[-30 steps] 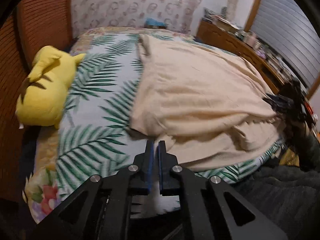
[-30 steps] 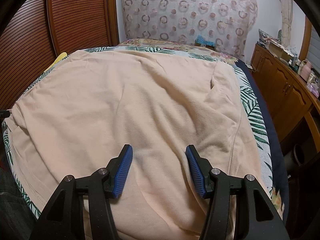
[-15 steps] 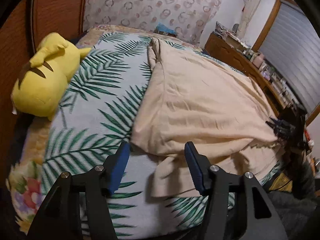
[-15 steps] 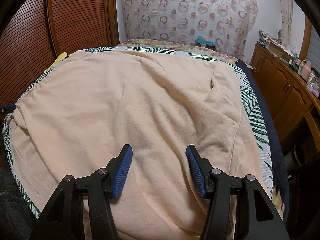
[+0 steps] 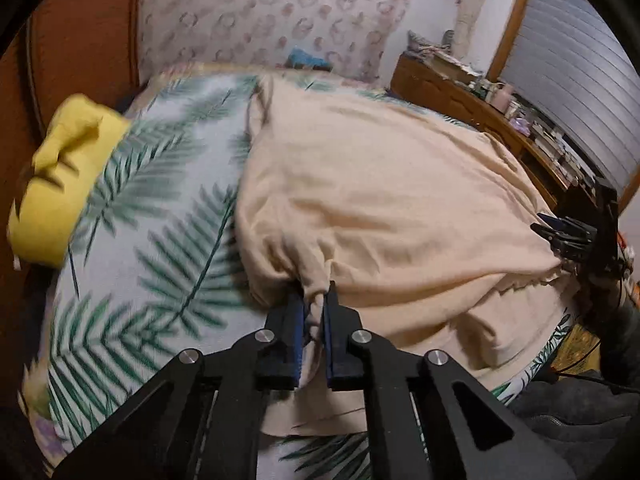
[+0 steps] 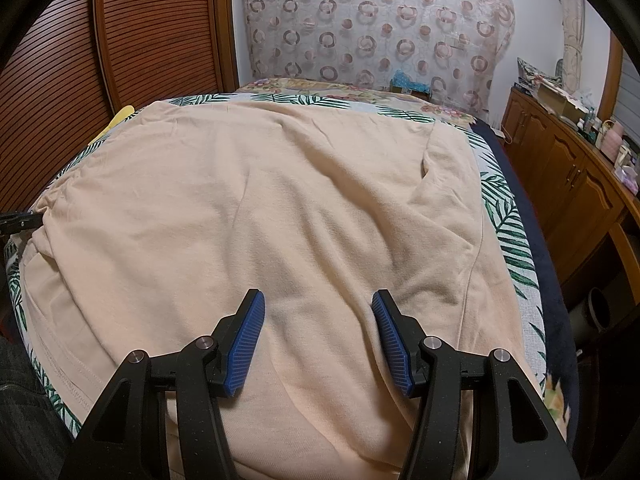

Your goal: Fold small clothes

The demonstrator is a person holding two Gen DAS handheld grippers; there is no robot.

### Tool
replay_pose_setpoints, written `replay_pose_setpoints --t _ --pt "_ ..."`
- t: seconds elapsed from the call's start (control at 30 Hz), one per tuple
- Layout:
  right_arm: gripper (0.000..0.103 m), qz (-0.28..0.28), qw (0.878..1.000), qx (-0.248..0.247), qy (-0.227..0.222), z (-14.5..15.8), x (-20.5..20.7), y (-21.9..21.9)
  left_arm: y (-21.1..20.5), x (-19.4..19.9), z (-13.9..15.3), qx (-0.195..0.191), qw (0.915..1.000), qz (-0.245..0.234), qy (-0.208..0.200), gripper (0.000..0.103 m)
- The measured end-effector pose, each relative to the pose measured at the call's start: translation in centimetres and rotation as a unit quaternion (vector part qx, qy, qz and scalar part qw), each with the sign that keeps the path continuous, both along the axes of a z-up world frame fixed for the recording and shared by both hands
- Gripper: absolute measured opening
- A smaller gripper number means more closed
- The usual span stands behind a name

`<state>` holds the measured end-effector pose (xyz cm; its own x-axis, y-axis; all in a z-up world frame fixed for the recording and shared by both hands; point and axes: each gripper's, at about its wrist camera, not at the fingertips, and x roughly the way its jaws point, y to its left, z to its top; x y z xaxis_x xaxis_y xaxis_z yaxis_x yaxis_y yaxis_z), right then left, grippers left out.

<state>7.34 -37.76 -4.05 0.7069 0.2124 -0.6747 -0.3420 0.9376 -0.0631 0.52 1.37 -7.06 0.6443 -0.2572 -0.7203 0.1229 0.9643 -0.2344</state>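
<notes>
A peach garment (image 5: 400, 208) lies spread over the bed, filling most of the right wrist view (image 6: 280, 200). My left gripper (image 5: 316, 300) is shut on a bunched fold at the garment's near left edge, and cloth puckers up between the blue pads. In the right wrist view, its tip (image 6: 16, 222) pokes in at the far left, by the gathered edge. My right gripper (image 6: 318, 296) stands open just above the garment's near middle, its pads apart with only flat cloth below. The left wrist view shows it at the garment's right edge (image 5: 568, 236).
A palm-leaf bedsheet (image 5: 160, 240) covers the bed. A yellow plush toy (image 5: 52, 184) lies at its left side by the louvred wooden doors (image 6: 140, 32). A wooden cabinet (image 6: 568, 184) with clutter on top runs along the right. A dark round bin (image 6: 596, 312) stands below it.
My left gripper opened, moved forward to the garment's left edge and closed on it, bunching the cloth. The right gripper has kept still and open.
</notes>
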Motion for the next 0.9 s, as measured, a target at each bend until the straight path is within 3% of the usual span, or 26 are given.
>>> replay_pose_setpoints --t 0.1,0.23,0.37,0.5,0.9 --pt "0.058 0.0 1.0 0.002 0.0 0.0 -0.1 0.0 -1.1 0.3 2.5 -0.018 0.9988 -0.022 -0.041 0.007" --pt "0.058 -0.004 1.0 0.013 0.007 0.6 -0.4 -0.6 -3.7 1.5 6.0 -0.013 0.9944 -0.059 -0.086 0.007" --pt "0.058 -0.005 0.999 0.032 -0.014 2.6 -2.2 -2.2 -7.1 3.4 8.5 -0.012 0.988 -0.105 -0.112 0.007" --pt "0.058 -0.023 0.999 0.029 -0.033 4.3 -4.1 -3.8 -10.6 5.1 9.9 -0.014 0.9806 -0.15 -0.126 0.007" --pt "0.058 -0.072 0.995 0.03 -0.064 5.5 -7.1 -7.1 -21.0 7.5 13.7 -0.024 0.9542 -0.266 -0.135 0.007"
